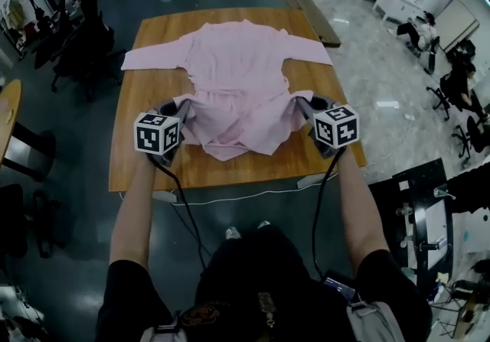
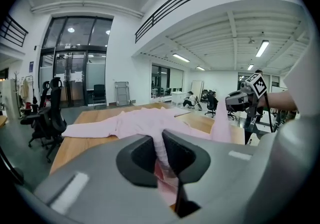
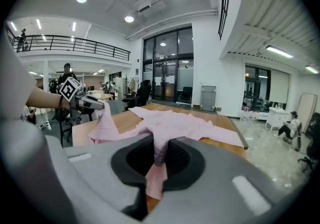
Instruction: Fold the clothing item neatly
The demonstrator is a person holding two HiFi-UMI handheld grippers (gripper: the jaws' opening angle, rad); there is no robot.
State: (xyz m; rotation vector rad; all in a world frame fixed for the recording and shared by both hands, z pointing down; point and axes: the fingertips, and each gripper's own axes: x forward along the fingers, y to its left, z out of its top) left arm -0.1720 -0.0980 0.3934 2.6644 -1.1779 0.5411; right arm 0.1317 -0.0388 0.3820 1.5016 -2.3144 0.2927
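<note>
Pink long-sleeved fabric shirt [image 1: 241,65], near hem pinched at both corners by the left gripper [image 1: 182,109] and right gripper [image 1: 301,105], each clamped narrowly on cloth above the rectangular wooden table [image 1: 153,157]. Body and spread sleeves lie flat beyond. Judged best practice: keep both corners level and taut — hem laid squarely towards collar.

In the head view, the marker cubes [image 1: 157,134] cover much of the left gripper [image 1: 182,109] and right gripper [image 1: 302,105], and the spots where they pinch the pink shirt [image 1: 237,65] are too dark to see well. In each gripper view, the grey gripper body hides the near end of the bench [image 1: 145,164]. The people [image 3: 292,125] far off are too small to tell apart.
</note>
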